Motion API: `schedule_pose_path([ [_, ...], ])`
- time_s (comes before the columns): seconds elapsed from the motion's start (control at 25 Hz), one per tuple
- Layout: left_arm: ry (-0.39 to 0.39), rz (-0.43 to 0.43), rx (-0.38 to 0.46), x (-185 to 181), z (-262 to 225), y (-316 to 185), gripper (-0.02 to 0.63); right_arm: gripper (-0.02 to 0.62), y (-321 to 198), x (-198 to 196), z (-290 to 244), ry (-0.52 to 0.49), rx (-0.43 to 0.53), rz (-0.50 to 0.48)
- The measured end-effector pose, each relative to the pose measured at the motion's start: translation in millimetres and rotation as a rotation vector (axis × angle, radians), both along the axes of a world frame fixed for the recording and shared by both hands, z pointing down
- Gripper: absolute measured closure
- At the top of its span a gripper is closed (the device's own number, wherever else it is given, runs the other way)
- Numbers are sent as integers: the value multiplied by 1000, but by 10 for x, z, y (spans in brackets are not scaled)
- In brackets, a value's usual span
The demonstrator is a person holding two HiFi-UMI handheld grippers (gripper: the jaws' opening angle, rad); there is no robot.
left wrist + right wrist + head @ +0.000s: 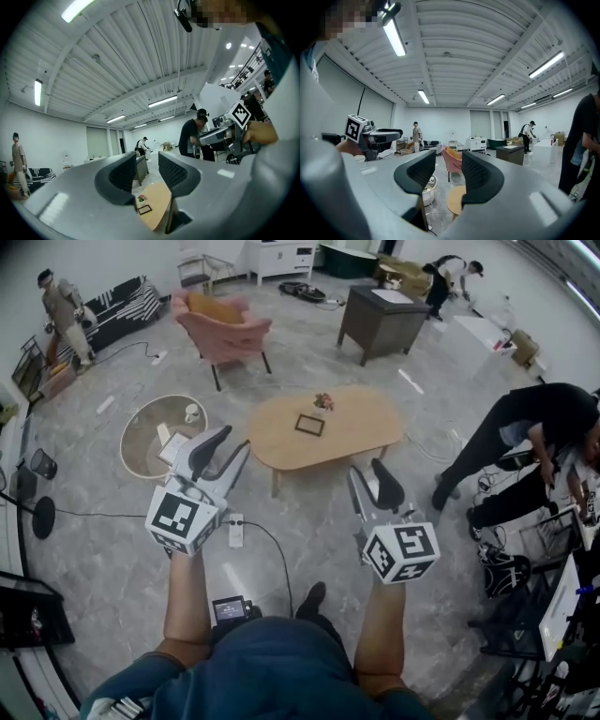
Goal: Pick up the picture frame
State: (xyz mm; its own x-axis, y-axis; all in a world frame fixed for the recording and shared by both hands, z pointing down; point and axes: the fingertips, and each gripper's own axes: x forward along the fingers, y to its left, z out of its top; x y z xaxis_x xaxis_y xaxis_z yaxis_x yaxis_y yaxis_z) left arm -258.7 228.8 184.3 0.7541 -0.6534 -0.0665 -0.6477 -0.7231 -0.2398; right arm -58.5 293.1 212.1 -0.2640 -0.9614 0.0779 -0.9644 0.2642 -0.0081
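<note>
A small dark picture frame [309, 425] lies flat on the oval wooden table [361, 432], beside a little pot of flowers [324, 401]. My left gripper [223, 448] and right gripper [367, 480] are held level over the floor, short of the table's near edge. Both are open with nothing between their fingers. In the left gripper view the frame [144, 209] and the table [159, 199] show low between the open jaws of the left gripper [147, 171]. The right gripper view shows the right gripper [449, 171] open, with only the table's end [454, 201] below; the frame is hidden there.
A pink armchair [223, 329] stands behind the table, a round low table [150, 437] to its left, a dark cabinet [382, 320] at the back. People bend over gear at the right [534, 427]. A power strip and cable [235, 531] lie on the floor.
</note>
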Motion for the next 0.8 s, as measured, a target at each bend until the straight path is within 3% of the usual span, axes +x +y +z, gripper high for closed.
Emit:
schedule_pose_path([
  [0.36,-47,-76,-5,821,10,-501,460,411,-746,796,47,-31,-4,-95],
  [0.8,-104,-125,-20,1651,75,-860,462,411,-1179,1656,166,-73,-16,-141],
])
